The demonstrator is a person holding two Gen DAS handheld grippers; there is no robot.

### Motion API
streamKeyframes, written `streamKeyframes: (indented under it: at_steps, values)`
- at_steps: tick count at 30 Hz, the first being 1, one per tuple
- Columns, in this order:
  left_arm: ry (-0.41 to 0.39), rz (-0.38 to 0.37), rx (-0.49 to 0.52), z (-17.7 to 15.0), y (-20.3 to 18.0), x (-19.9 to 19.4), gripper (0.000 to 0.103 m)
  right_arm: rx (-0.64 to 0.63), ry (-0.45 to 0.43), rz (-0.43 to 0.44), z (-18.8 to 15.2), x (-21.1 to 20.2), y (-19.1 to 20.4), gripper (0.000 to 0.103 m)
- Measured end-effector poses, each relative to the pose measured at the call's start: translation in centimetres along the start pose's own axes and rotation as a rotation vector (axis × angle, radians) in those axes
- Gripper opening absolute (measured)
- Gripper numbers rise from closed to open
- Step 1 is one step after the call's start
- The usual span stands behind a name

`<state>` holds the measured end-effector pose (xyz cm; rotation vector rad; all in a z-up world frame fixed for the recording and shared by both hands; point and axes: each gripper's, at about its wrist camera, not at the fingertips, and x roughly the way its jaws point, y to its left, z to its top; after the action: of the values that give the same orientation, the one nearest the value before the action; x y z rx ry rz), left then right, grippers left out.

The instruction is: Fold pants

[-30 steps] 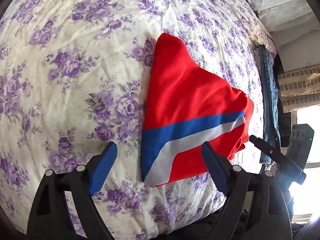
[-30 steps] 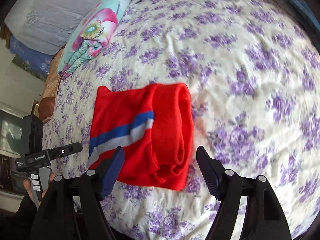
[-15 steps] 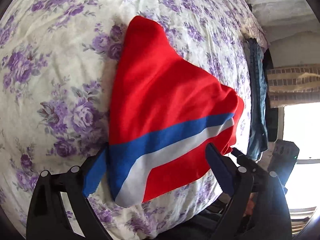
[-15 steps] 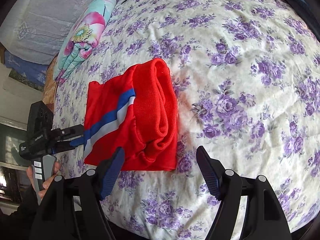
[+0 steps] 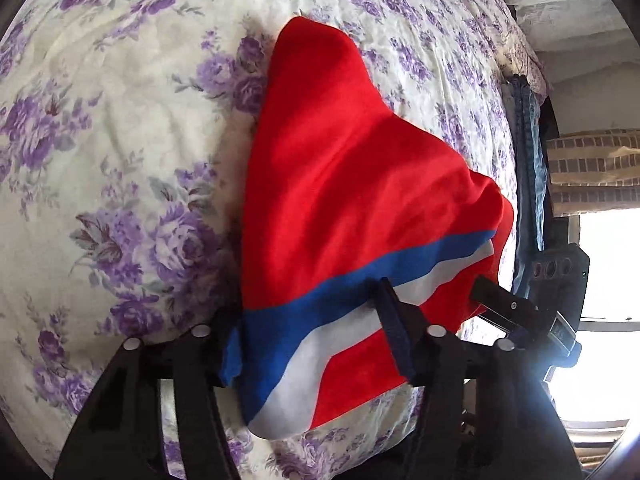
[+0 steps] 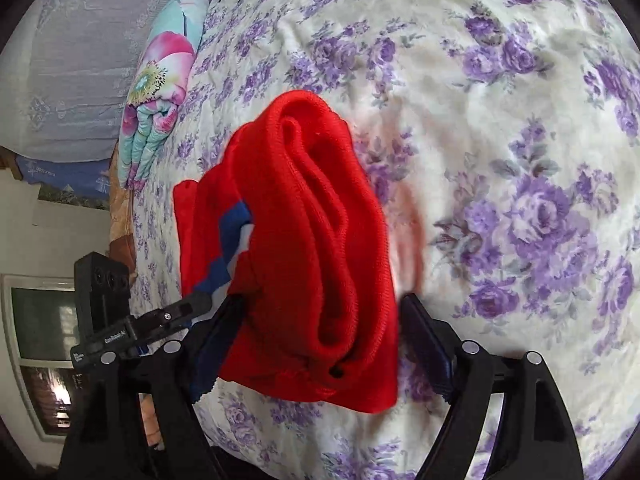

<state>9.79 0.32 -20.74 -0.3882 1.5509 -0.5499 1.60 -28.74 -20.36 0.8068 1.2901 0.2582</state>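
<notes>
The folded red pants [image 5: 352, 184] with a blue and white stripe lie on the floral bed sheet [image 5: 120, 160]. My left gripper [image 5: 312, 344] straddles the striped near corner; its jaws are still apart, with cloth between them. My right gripper [image 6: 320, 344] straddles the thick red folded edge [image 6: 320, 240] of the pants, jaws apart on either side of it. Each gripper shows in the other's view: the right one in the left wrist view [image 5: 520, 312], the left one in the right wrist view [image 6: 132, 328].
A flowered folded quilt [image 6: 160, 92] lies at the far side of the bed. Blue jeans [image 5: 528, 184] hang over the bed's edge. A window [image 5: 608, 280] and a wall stand beyond.
Both grippers have moved forward onto the pants. The left one now has the striped corner between its jaws and has narrowed; the right one has the folded edge between its jaws.
</notes>
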Motion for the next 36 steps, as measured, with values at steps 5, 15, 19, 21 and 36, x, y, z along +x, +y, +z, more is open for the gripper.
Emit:
streamKeyframes:
  at_steps: [5,15,19,21,36]
  values:
    - [-0.033,0.02,0.021,-0.7,-0.5,-1.2,0.024,-0.187,-0.021,-0.147,-1.0,-0.1,3.9,0.032]
    - [-0.153,0.103,0.139,2.9,-6.5,-4.9,0.021,-0.377,-0.117,-0.221,4.3,-3.7,9.2,0.031]
    - [-0.207,0.13,0.177,9.9,-9.2,-5.4,0.021,-0.426,-0.162,-0.223,12.5,-4.1,10.9,0.031]
    - [-0.239,0.152,0.199,14.6,-10.8,-5.6,0.021,-0.446,-0.183,-0.234,17.6,-4.0,12.0,0.031]
    - [-0.191,0.236,0.141,37.5,-12.1,3.5,0.029,-0.301,-0.13,-0.227,39.8,3.5,4.6,0.046]
